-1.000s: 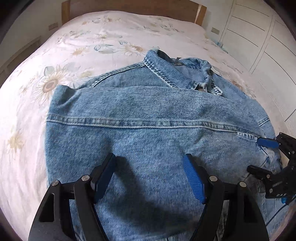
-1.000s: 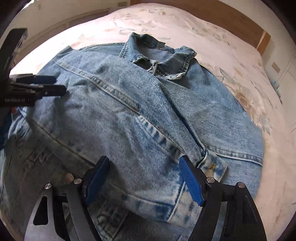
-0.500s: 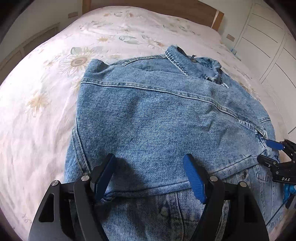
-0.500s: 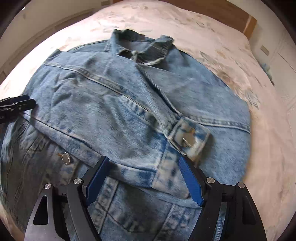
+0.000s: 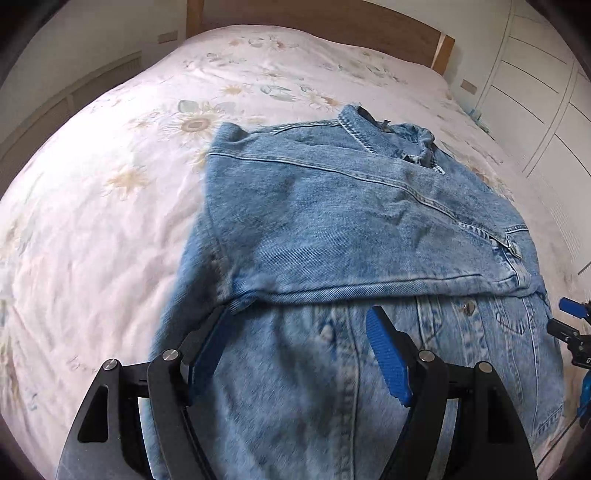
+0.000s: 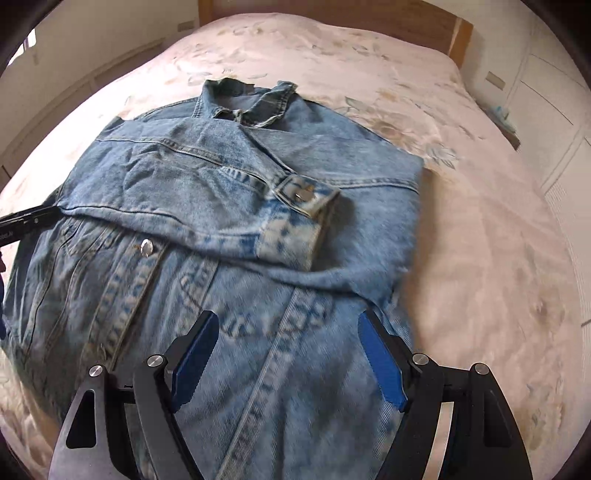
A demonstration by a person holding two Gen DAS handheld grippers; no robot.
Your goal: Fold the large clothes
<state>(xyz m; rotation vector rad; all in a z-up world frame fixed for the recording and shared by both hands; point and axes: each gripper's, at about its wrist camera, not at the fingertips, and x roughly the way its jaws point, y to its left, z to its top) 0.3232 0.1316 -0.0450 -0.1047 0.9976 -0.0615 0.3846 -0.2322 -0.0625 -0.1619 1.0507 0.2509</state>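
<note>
Jacket point(image 6: 236, 206) on bed point(image 6: 480, 184), sleeves folded across; both grippers empty.

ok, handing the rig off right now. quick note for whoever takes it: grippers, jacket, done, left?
Left gripper: open, empty, over the jacket's lower left part.
Right gripper: open, empty, over the lower right front.
Denim jacket: front up on the floral bedspread, collar toward the headboard.
Done: both sleeves are folded across the chest; the buttoned cuff of the top one lies near the jacket's right edge.
Left: the lower half is still flat and unfolded. Probably grip the hem with both grippers and bring it up toward the collar, then smooth.
</note>
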